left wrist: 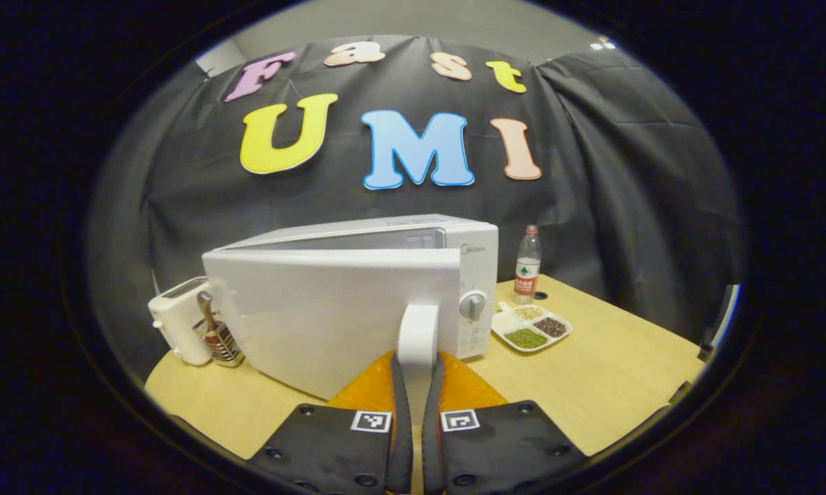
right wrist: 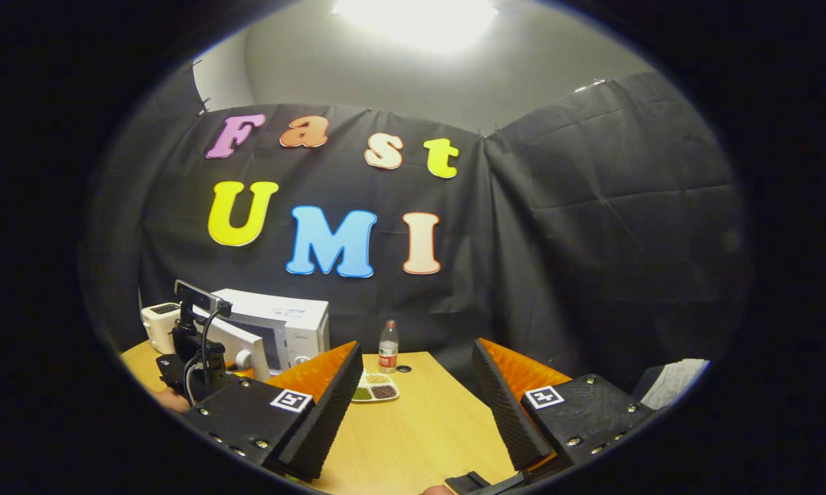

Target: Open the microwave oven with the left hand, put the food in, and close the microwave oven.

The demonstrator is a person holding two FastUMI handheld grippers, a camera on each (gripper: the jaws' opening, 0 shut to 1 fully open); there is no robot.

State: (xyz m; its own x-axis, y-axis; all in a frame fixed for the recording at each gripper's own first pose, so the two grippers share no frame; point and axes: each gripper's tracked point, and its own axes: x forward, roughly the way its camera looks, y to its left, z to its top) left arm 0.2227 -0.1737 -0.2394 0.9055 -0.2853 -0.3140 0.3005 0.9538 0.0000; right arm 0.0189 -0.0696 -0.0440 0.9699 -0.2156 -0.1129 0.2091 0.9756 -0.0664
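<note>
**Left gripper clamped on the microwave door handle**

So in the left gripper view the left gripper (left wrist: 416, 385) has both fingers squeezed tight on the white vertical door handle (left wrist: 417, 333), long axis straight up and down. The microwave oven (left wrist: 358, 302) sits on the wooden table (left wrist: 612, 385), its door (left wrist: 330, 316) swung partly out toward the camera, hinge side at 9 o'clock. The food tray (left wrist: 531, 328) lies at 3 o'clock of the microwave, just beside it, with a water bottle (left wrist: 527, 265) behind. A toaster (left wrist: 179, 320) stands at 9 o'clock.

In the right gripper view the right gripper (right wrist: 413, 405) is spread wide, holding nothing, above the table.
</note>
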